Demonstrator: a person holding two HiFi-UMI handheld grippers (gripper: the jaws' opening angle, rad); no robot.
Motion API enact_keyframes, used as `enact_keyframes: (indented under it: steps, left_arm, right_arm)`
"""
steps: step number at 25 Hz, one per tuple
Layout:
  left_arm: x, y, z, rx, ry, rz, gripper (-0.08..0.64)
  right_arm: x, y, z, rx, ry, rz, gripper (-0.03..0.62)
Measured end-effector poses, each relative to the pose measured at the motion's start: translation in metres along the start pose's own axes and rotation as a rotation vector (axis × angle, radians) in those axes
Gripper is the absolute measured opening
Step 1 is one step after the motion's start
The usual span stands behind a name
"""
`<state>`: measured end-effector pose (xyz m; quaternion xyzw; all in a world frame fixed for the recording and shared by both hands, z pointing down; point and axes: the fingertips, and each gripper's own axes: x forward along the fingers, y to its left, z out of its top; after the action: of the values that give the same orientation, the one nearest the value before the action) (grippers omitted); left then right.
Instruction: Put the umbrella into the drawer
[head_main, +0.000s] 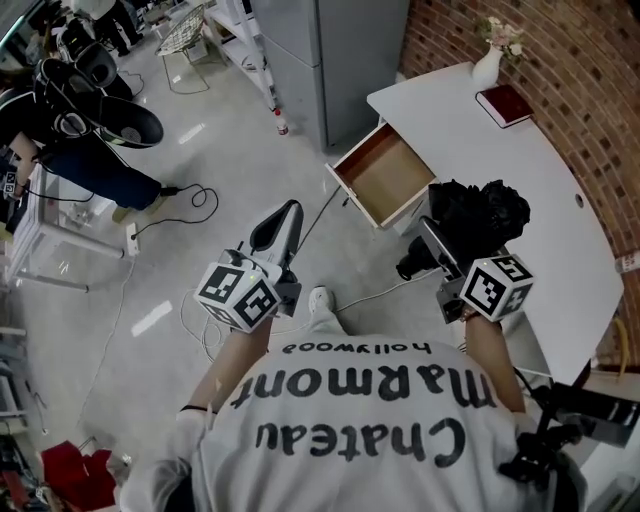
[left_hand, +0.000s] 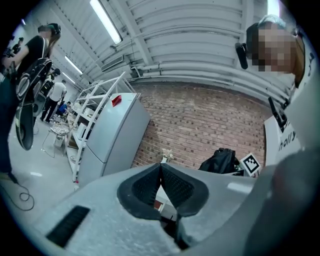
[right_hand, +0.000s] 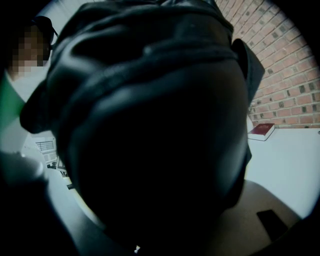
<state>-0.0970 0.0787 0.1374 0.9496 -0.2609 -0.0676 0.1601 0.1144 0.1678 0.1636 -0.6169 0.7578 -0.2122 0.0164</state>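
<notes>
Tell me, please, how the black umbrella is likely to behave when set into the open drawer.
The umbrella bunches in loose, crumpled folds, so the fabric will probably flop and sag rather than hold shape. It looks bulky yet likely light. Loose folds might catch on the drawer rim.

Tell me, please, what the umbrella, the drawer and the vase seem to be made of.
Umbrella: black fabric, likely nylon or polyester. It bunches in soft folds with a faint sheen.
Drawer: matte brown inside with white edges, probably wood or coated board. No grain can be made out.
Vase: smooth white, perhaps glazed ceramic. It is too small to be sure.
</notes>
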Motion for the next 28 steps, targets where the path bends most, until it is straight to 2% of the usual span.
enact_keyframes:
  steps: [9, 17, 23, 28]
  left_arm:
    - [0.058, 0.067, 0.048, 0.019, 0.017, -0.072, 0.017]
    - [0.097, 0.105, 0.052, -0.013, 0.13, -0.158, 0.016]
    - [0.114, 0.14, 0.056, -0.044, 0.12, -0.141, 0.017]
    - [0.128, 0.16, 0.046, -0.031, 0.136, -0.109, 0.015]
  right_arm:
    - [0.068, -0.007, 0.059, 0.002, -0.083, -0.086, 0.284]
    - [0.112, -0.013, 0.088, -0.026, -0.106, -0.131, 0.283]
    - [0.143, -0.02, 0.088, -0.034, -0.081, -0.136, 0.283]
    - [0.16, -0.032, 0.086, -0.026, -0.076, -0.145, 0.284]
